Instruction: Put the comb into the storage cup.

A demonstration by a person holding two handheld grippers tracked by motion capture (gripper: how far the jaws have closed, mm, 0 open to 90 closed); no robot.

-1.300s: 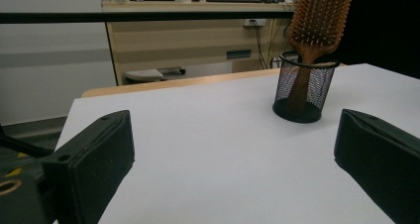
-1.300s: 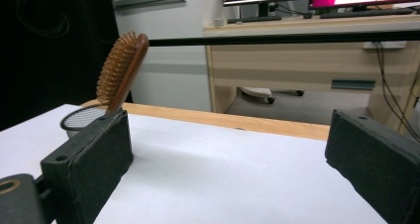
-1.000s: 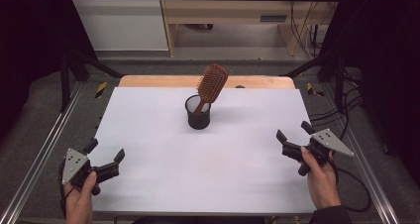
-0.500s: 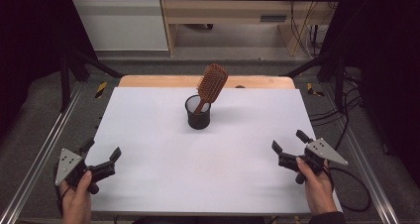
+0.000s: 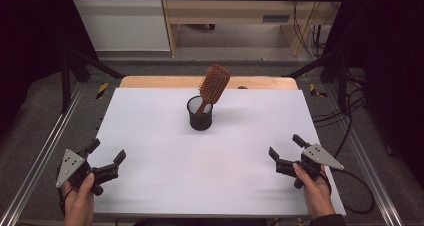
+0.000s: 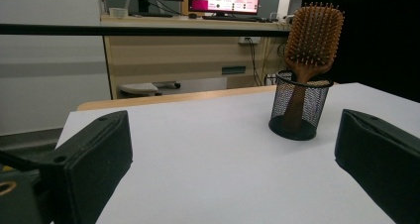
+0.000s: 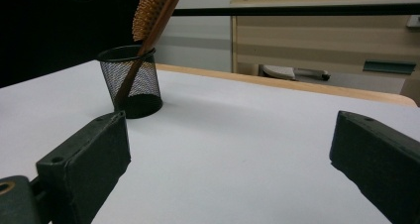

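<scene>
obstacle: mesh cup (image 5: 200, 114) with hairbrush (image 5: 213, 84) | around it: bare table (image 5: 200, 176)

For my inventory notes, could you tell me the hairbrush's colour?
The wooden paddle hairbrush is reddish brown, clearest in the left gripper view.

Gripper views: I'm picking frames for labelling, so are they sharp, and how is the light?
Left gripper view: hairbrush and mesh cup sharp, near fingers soft, monitors glaring. Right gripper view: cup crisp, right side dark. High view: even light on the white table, dark surroundings.
</scene>
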